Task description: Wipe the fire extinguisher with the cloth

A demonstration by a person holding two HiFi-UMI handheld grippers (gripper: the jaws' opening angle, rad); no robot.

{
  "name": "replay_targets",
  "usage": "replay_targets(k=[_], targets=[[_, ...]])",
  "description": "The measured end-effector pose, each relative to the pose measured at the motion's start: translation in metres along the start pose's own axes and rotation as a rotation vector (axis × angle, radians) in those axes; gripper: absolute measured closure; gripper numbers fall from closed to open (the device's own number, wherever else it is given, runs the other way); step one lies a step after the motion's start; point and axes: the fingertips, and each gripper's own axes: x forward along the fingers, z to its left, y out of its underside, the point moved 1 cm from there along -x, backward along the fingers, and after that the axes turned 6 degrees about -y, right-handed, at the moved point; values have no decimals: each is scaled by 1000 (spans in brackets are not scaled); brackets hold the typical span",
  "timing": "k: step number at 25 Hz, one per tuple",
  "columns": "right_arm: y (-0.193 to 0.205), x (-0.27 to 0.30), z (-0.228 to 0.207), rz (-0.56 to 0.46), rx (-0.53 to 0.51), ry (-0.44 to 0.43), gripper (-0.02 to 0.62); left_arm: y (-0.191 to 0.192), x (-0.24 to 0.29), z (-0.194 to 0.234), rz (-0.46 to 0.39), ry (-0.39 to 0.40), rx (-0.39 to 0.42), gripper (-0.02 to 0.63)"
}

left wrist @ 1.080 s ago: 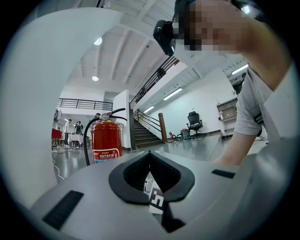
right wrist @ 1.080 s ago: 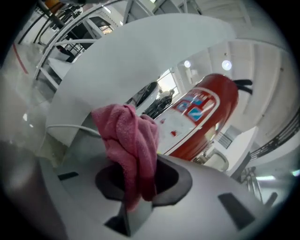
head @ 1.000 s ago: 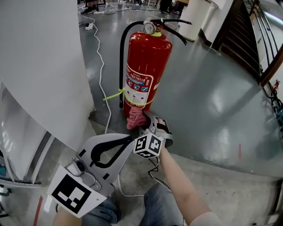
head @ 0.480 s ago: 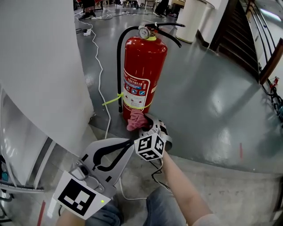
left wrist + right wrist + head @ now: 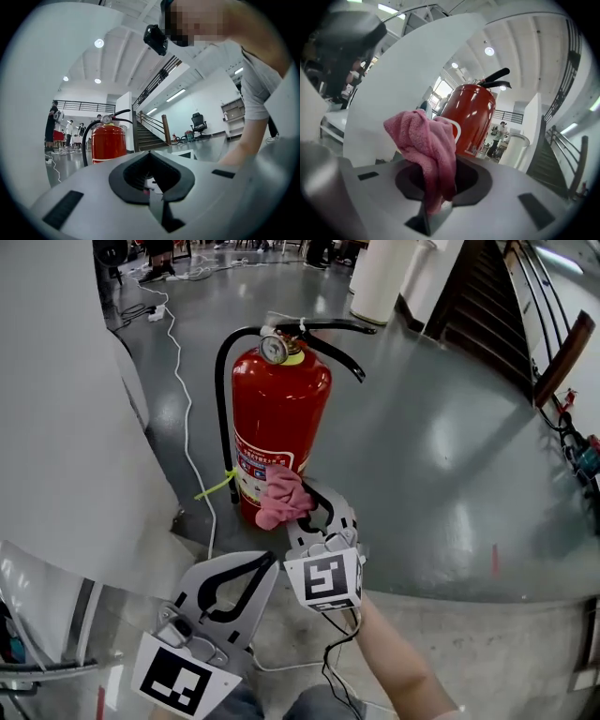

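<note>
A red fire extinguisher (image 5: 279,413) with a black hose and handle stands upright on the grey floor, and it also shows in the left gripper view (image 5: 108,143) and the right gripper view (image 5: 472,118). My right gripper (image 5: 298,512) is shut on a pink cloth (image 5: 280,495), which is held at the extinguisher's lower front by the label. In the right gripper view the cloth (image 5: 425,143) bunches up over the shut right gripper (image 5: 436,206). My left gripper (image 5: 269,562) hovers low at the left, shut with nothing in it, seen likewise in its own view as the left gripper (image 5: 151,182).
A large white column (image 5: 66,418) rises close on the left. A white cable (image 5: 184,423) trails along the floor past the extinguisher, and a yellow tie (image 5: 214,487) sticks out at its base. A staircase (image 5: 487,296) is at the far right. A concrete ledge (image 5: 469,634) runs below.
The right gripper has lifted the pink cloth from the extinguisher's base up to its label. The left gripper has barely moved. The head view has shifted.
</note>
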Motion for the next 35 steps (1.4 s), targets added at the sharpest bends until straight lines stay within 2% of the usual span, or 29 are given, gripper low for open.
replay_targets(k=[5, 10, 16, 20, 23, 30, 35], targets=[[-49, -32, -1, -28, 95, -87, 509, -34, -1, 18, 69, -12, -13, 597], [-132, -84, -15, -92, 246, -141, 509, -105, -21, 22, 64, -53, -124, 597], [-264, -171, -52, -138, 403, -235, 509, -236, -51, -2, 69, -87, -167, 597], [-350, -240, -81, -154, 490, -271, 509, -335, -73, -33, 71, -108, -150, 595], [-399, -296, -95, -164, 564, -309, 509, -395, -95, -63, 65, -113, -146, 597], [-474, -380, -102, -238, 571, -364, 508, -478, -138, -114, 27, -131, -99, 596], [-498, -407, -85, -253, 543, -388, 509, -500, -165, -125, -22, -133, -85, 597]])
